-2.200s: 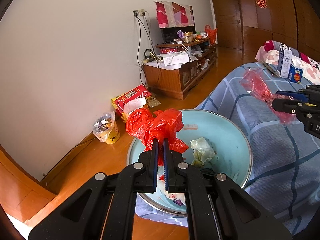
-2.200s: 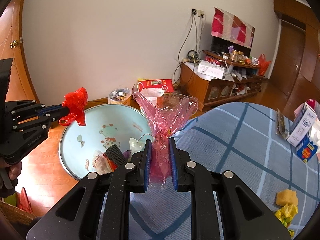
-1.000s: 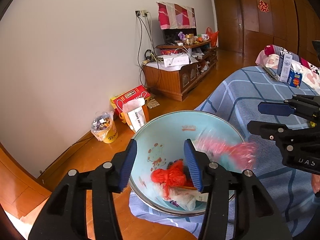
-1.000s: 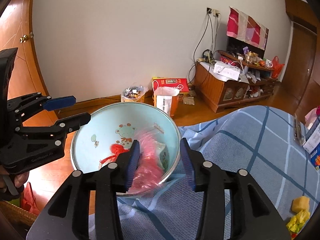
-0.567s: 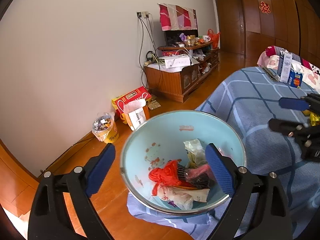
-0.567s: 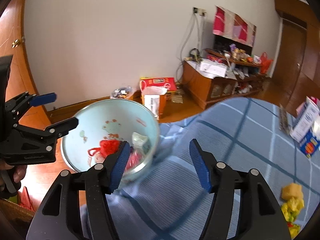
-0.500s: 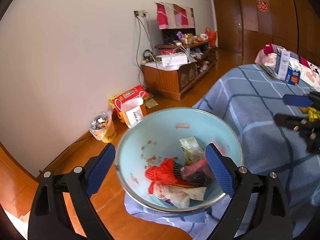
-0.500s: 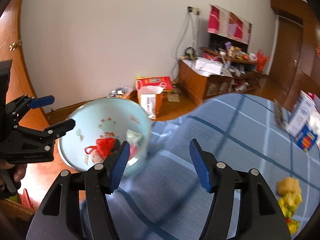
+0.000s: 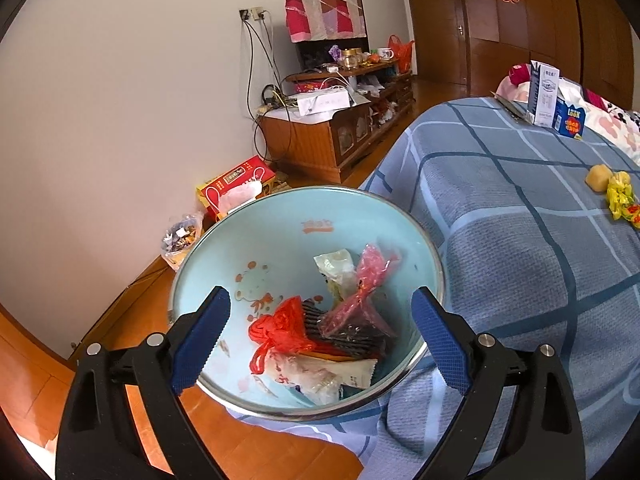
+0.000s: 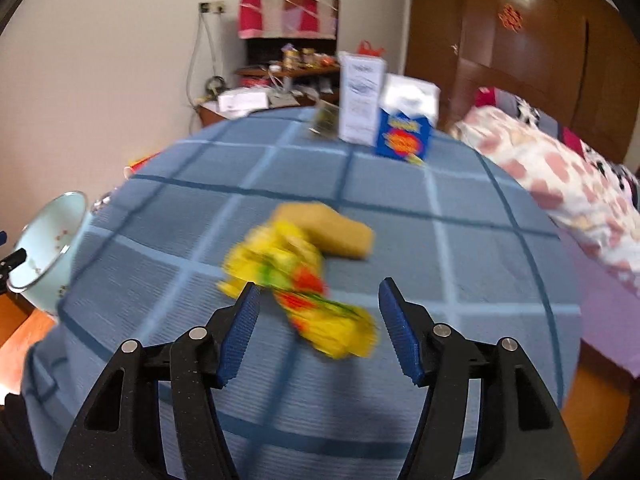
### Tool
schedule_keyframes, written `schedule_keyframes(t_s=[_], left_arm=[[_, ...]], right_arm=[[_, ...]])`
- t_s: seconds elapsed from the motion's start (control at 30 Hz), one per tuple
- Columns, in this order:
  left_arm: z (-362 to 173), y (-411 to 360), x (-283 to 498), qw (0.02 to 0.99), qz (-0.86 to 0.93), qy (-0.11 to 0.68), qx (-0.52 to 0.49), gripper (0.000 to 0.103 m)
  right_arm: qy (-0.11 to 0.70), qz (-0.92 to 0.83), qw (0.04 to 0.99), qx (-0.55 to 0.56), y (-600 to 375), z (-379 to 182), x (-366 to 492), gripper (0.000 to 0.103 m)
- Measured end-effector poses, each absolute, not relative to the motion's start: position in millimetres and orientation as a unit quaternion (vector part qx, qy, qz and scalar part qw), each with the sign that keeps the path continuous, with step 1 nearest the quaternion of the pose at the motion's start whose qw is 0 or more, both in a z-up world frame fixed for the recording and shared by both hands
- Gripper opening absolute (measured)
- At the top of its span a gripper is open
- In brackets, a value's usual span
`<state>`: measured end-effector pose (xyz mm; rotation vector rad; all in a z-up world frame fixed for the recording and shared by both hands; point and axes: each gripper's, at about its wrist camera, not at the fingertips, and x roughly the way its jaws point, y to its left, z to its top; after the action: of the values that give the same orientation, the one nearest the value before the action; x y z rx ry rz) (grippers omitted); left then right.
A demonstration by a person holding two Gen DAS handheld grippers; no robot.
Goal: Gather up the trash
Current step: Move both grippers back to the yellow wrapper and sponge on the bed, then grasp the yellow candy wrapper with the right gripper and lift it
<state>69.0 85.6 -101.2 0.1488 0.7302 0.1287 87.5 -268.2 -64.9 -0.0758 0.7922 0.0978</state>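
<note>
Two grippers, both spread wide, empty: we hold left gripper (image 9: 318, 340) over enamel basin (image 9: 280, 232), right gripper (image 10: 318, 328) just before yellow wrapper (image 10: 296, 280) on blue checked bedspread (image 10: 460, 248). One red bag (image 9: 280, 330), one pink bag (image 9: 366, 284), earlier clamped, now in basin. One sponge (image 10: 336, 228) beside wrapper.

We note both bags now lie in the pale blue enamel basin (image 9: 280, 240): crumpled red plastic bag (image 9: 280, 330), pink plastic bag (image 9: 366, 292). Both grippers spread wide; right gripper (image 10: 318, 328) swings over the yellow wrapper (image 10: 304, 284).
</note>
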Motion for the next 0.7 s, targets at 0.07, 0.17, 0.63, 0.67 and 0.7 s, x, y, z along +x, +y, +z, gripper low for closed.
schedule_keyframes(t_s=[0.07,0.17,0.63,0.67,0.7], left_arm=[[-100.2,81.2,74.3,0.930,0.064,0.354,0.075,0.090],[-98.8,71.4,83.0,0.930,0.058,0.354,0.079,0.090],[-69.0,-14.7,116.0,0.940,-0.012,0.325,0.106,0.090],[-66.2,-23.7,118.9,0.940,-0.019,0.321,0.111,0.090],[-63.9,-32.0,121.6,0.941,-0.024,0.318,0.114,0.090]], right_arm=[[0.395,0.053,0.917,-0.030,-274.3,-69.4,88.6,0.061],[0.411,0.065,0.909,-0.015,-281.7,-78.2,91.1,0.055],[0.401,0.106,0.910,-0.004,-286.9,-71.8,77.6,0.032],[0.394,0.104,0.913,0.002,-290.4,-68.4,75.2,0.032],[0.384,0.096,0.918,0.010,-296.5,-63.2,72.3,0.032]])
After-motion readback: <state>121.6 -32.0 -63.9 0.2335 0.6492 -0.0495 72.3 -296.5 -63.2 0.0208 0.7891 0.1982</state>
